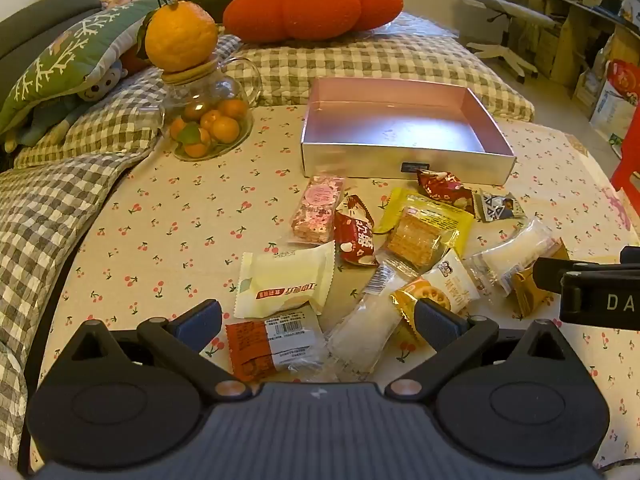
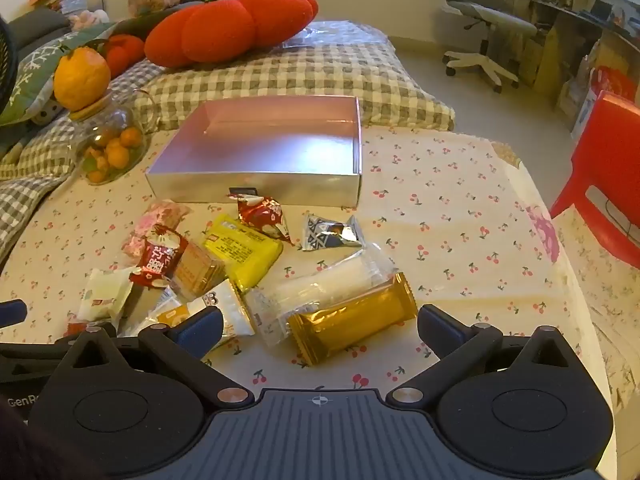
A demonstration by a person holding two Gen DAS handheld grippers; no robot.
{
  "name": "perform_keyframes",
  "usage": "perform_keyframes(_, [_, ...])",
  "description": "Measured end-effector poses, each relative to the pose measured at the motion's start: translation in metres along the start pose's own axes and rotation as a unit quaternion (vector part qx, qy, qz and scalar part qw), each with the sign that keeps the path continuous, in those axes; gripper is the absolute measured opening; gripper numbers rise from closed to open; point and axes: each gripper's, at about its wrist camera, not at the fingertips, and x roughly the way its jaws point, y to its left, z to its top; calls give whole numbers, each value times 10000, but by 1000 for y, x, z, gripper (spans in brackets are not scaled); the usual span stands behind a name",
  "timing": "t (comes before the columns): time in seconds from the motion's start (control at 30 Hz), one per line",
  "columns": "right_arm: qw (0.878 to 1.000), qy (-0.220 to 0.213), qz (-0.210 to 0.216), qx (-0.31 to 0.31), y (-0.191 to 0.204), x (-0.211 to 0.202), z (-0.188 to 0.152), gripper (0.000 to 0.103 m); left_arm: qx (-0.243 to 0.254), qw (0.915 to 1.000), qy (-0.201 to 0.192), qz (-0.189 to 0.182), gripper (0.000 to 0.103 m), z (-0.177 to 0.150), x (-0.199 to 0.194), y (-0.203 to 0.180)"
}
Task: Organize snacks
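- Looking down along both tools, we see a heap of wrapped snacks on a cherry-print cloth that covers the table, just in front of a shallow silver cardboard box standing open and bare inside.
- Our left tool has its jaws spread wide and pinches nothing; a cream pillow-pack snack with a red label, an orange packet with a barcode and a clear wrapper with a white bar lie below the gap between its fingers.
- Our right tool is likewise spread wide with nothing gripped; a gold foil bar lies between its fingers on the cloth, partly under a clear-wrapped white bar.
- Further back in the heap we find a yellow packet, a red wrapper with white lettering, a pink speckled bar in clear film, a red patterned sweet touching the box front, and a small silver-and-black triangular packet.
- Left of the box stands a glass teapot holding small oranges, with a large orange citrus fruit balanced on its lid.
- Behind, a red tomato-shaped plush cushion rests on a grey checked quilt.
- A red plastic stool stands beside the right edge.
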Motion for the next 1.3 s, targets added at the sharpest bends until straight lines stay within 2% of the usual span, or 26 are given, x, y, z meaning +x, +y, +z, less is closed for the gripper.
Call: perform_keyframes(1.3, [10000,58,59,-14,2,2,-2,103,-3,10000,91,-21,103,-3,3,0])
